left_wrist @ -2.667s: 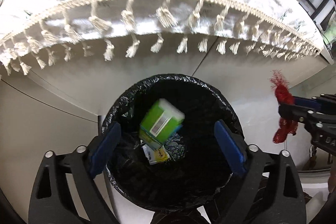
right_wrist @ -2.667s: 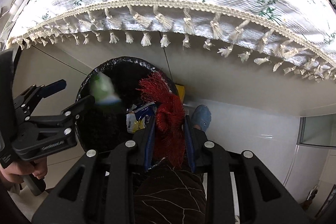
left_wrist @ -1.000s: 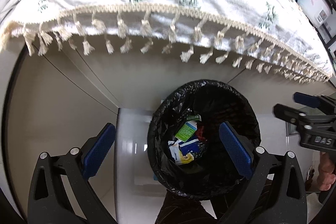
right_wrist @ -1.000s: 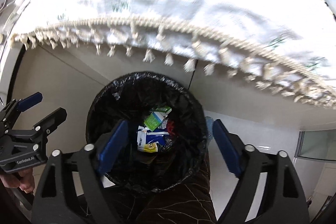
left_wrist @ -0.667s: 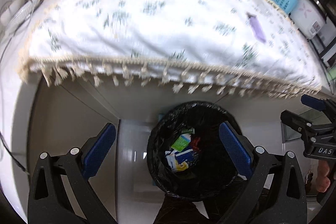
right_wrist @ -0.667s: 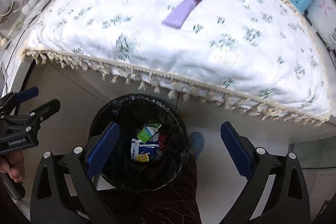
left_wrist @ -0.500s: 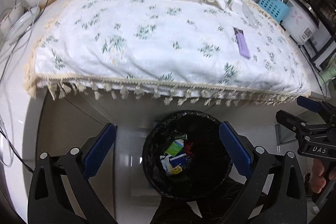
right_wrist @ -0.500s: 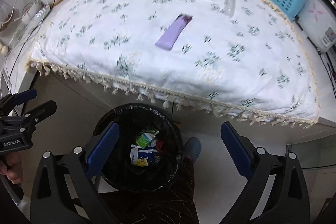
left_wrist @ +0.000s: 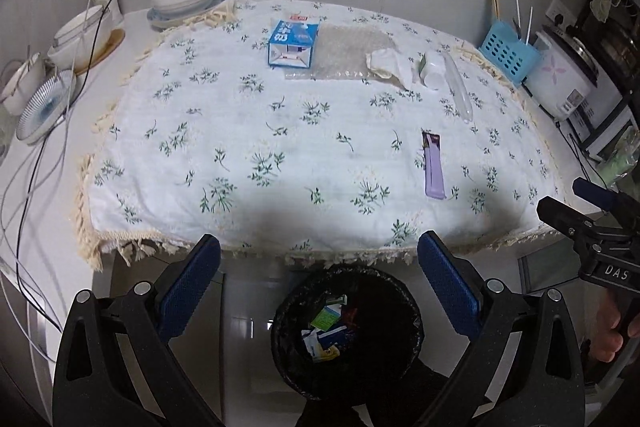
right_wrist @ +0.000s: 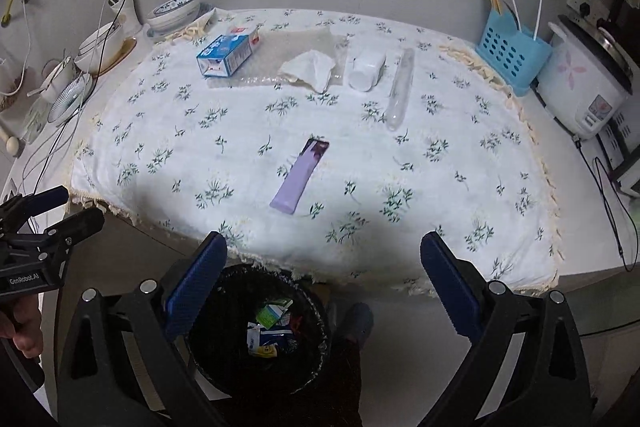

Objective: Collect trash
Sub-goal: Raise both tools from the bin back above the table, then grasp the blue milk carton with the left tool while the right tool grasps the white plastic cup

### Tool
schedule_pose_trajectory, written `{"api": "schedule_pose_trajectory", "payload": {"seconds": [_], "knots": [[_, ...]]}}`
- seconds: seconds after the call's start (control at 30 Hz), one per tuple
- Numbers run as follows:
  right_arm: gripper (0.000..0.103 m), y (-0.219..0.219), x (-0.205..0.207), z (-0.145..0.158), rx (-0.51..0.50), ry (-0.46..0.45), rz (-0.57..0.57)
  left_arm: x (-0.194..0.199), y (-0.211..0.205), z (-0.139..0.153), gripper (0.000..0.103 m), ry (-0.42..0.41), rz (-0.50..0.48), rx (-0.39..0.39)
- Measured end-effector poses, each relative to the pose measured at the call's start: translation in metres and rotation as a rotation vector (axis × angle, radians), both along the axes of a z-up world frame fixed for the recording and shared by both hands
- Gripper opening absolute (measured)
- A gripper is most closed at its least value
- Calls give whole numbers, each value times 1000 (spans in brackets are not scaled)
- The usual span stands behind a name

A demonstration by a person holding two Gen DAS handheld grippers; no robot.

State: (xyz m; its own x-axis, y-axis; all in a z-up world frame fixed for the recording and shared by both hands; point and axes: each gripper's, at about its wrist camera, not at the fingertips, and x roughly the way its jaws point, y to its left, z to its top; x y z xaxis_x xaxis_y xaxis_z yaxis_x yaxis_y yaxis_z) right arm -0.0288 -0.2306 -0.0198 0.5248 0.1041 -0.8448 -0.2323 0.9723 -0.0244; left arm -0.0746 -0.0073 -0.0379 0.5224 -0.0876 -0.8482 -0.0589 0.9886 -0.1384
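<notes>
Right wrist view: the right hand-held gripper (right_wrist: 320, 267) has its blue pads spread wide with nothing between them, raised above the near edge of the counter (right_wrist: 592, 259).
Left wrist view: the left hand-held gripper (left_wrist: 318, 273) is likewise spread wide and empty, low centre of its frame.
Key relation: the purple wrapper (right_wrist: 300, 175) lies straight ahead of the right hand-held gripper, just above centre of the frame, flat on the floral tablecloth (right_wrist: 440, 187). Its long axis runs from lower left to upper right, dark torn end farthest away.
Nearer hand: in the left wrist view the purple wrapper (left_wrist: 433, 165) sits right of centre, so the right one looks better placed; I judge a turn of the wrist would be needed to close across its narrow width.
Other trash, upper part of the right view: blue carton (right_wrist: 226, 55) on its side, crumpled tissue (right_wrist: 310, 69), bubble wrap sheet (right_wrist: 280, 55) under both, white cup (right_wrist: 366, 70) tipped over, clear tube (right_wrist: 400, 89) lying lengthwise.
Trash bin (right_wrist: 316, 359): black-lined, on the floor below the counter edge, bottom centre of both views; it holds a green carton (right_wrist: 272, 313), blue and white packets, and something red.
Blue basket (right_wrist: 510, 61): upper right, holds chopsticks and straws.
Progress: I judge several pieces remain on the counter.
</notes>
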Motion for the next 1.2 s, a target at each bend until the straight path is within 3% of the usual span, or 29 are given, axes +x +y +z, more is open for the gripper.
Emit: {"api": "schedule_pose_trajectory", "payload": {"seconds": [0.27, 0.6, 0.9, 1.2], "knots": [[93, -13, 44, 6, -7, -7, -31, 47, -10, 18, 97, -8, -14, 12], [93, -23, 103, -7, -5, 27, -65, 108, -27, 14, 97, 14, -28, 15], [93, -39, 162, -36, -3, 81, -83, 178, -25, -11, 97, 58, 11, 24], [93, -40, 224, -67, 3, 141, -72, 252, 13, -45, 96, 95, 108, 54]]}}
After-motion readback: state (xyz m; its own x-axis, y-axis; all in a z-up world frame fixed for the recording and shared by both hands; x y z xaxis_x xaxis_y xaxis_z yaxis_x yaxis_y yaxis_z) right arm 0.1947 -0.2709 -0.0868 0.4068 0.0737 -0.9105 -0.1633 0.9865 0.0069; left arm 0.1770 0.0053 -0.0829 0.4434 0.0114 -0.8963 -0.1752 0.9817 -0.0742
